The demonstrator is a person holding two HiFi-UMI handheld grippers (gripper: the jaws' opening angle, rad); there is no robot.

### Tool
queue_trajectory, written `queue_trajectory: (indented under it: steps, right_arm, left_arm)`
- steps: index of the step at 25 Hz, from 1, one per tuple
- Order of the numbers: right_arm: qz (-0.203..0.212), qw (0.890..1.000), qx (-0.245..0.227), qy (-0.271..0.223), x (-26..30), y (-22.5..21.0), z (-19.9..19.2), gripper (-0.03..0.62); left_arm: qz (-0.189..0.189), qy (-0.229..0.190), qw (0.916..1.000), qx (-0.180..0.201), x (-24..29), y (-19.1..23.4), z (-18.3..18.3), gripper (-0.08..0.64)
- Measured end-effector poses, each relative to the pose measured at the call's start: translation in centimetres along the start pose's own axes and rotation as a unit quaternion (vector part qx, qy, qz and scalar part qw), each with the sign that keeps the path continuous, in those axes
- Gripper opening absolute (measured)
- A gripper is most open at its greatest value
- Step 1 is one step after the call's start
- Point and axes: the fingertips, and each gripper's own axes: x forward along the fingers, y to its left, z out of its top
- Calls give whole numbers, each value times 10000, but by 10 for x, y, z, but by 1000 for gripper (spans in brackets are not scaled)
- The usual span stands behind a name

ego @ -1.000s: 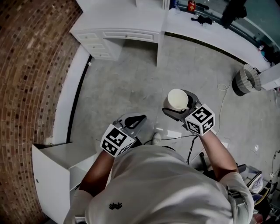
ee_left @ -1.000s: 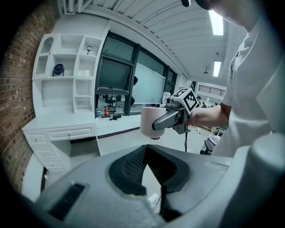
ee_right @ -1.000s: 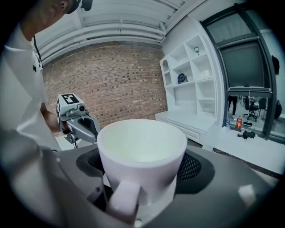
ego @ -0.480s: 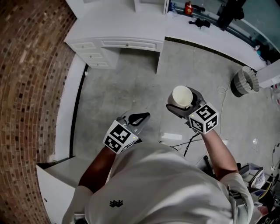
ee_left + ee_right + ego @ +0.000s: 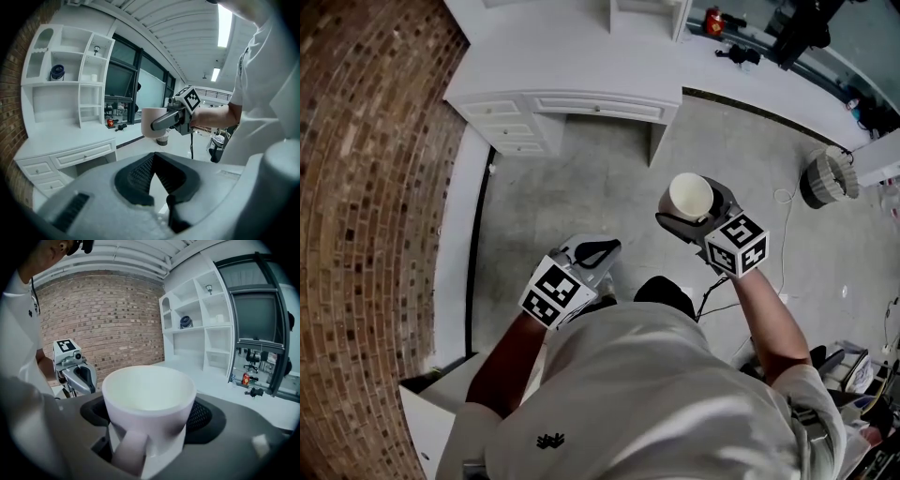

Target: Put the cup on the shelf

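Note:
A white cup (image 5: 691,196) with a handle is held upright over the grey floor, with my right gripper (image 5: 692,221) shut on its sides. In the right gripper view the cup (image 5: 149,401) fills the space between the jaws, handle toward the camera. My left gripper (image 5: 596,254) hangs lower left of it, shut with nothing in it; its pads meet at the tip (image 5: 153,158). The white shelf unit (image 5: 70,79) stands on a white desk (image 5: 572,70) ahead, and the left gripper view shows the cup (image 5: 151,123) in front of it. A dark round object (image 5: 185,322) sits on one shelf.
A brick wall (image 5: 366,187) runs along the left. A white cabinet (image 5: 431,412) stands at the lower left. A round wicker basket (image 5: 828,174) is on the floor at the right, and cables (image 5: 712,291) trail near the person's feet. A long white counter (image 5: 769,70) holds small items.
The desk and shelf unit have shifted lower and to the right in the head view. The white cabinet has slid toward the bottom left edge. The cup stays in the right gripper.

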Motion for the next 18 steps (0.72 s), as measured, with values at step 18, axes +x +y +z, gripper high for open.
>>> queue_trajectory:
  steps: [18]
  right_arm:
    - [21,10000,-5,15,108,-94,65,453]
  left_arm:
    - [-375,-154,9991,-140,28,127,47,6]
